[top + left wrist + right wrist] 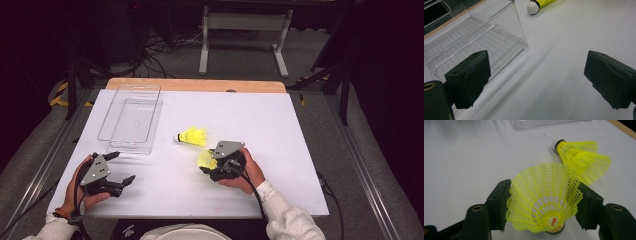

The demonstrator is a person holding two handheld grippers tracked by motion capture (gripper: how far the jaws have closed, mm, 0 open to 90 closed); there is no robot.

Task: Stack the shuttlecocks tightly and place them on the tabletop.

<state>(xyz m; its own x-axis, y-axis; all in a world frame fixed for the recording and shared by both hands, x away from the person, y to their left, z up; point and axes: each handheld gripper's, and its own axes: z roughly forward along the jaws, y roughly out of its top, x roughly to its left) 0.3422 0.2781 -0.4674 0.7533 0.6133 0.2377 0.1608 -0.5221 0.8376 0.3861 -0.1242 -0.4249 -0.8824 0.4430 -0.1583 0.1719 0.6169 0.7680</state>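
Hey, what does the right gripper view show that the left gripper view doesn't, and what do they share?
Right gripper view alone: a yellow mesh-skirted shuttlecock squeezed between the right gripper pads, open skirt toward the camera.

Left gripper view alone: the left gripper with its pads wide apart over bare white table, nothing between them.

Both: the second yellow shuttlecock with a white cork tip lying on the table, and the clear plastic bin.

A clear tray [131,117] sits on the table [280,130] at upper left; right of it lies a shuttlecock [192,136], with another shuttlecock [205,159] just below.
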